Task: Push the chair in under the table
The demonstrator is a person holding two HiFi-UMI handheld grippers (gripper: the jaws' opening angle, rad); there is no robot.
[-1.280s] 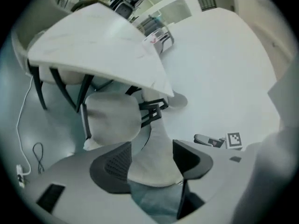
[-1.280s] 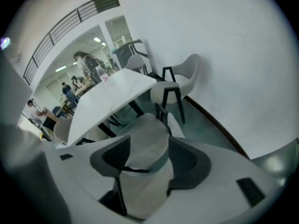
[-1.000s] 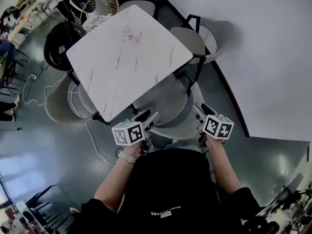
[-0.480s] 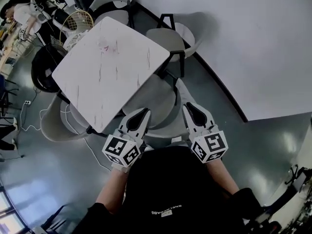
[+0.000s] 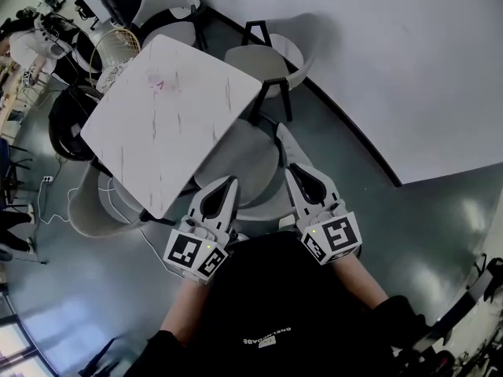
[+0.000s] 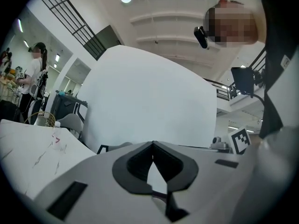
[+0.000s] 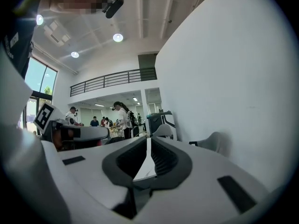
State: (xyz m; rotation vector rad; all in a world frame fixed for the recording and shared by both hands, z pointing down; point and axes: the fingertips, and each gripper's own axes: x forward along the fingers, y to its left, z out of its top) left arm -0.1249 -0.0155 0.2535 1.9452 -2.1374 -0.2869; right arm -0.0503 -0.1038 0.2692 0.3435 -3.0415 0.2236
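Observation:
The white marble table (image 5: 165,116) stands in the head view. The grey chair (image 5: 251,159) sits at its near side, with the front of its seat under the tabletop edge. My left gripper (image 5: 232,181) and right gripper (image 5: 297,171) hover level above the chair's back, apart from it. Both have just been closing, with nothing between the jaws. In the left gripper view the left gripper (image 6: 152,143) has its tips together, with the table (image 6: 28,148) to its left. The right gripper (image 7: 149,140) also shows its tips meeting.
More grey chairs stand by the white wall (image 5: 263,57), at the far side (image 5: 169,10) and on the table's left (image 5: 90,206). A wire basket (image 5: 110,53) and a black round seat (image 5: 67,124) sit beyond. People stand in the background (image 7: 121,118).
Both grippers have lifted off the chair's back towards the camera, and their jaws have gone from open to closed. The chair stays put.

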